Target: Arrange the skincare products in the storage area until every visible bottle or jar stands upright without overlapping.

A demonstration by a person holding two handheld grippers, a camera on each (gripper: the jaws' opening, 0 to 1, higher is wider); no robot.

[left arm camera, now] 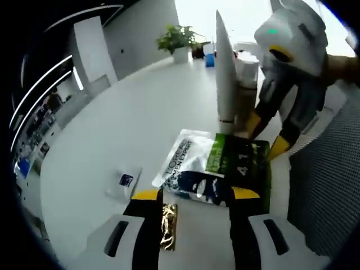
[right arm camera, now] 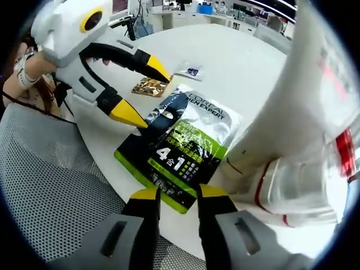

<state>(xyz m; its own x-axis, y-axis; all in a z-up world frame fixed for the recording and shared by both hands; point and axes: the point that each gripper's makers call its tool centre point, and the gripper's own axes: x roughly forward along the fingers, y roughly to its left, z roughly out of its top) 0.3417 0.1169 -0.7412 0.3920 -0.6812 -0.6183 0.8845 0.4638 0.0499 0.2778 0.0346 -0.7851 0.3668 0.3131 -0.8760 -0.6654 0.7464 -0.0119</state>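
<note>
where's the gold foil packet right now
In the left gripper view the gold foil packet lies on the white table between that claw's jaws, beside the green sachet.

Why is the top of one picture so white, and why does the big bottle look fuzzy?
Left gripper view: bright window light washes out the top behind the tall tube. Right gripper view: the white bottle sits very near the lens, so it blurs and bends; the sachet stays sharp.

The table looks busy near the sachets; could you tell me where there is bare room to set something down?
Free: the wide table stretch between the small sachet and the potted plant. Crowded: around the green packet, beside the white tube and both grippers.
</note>
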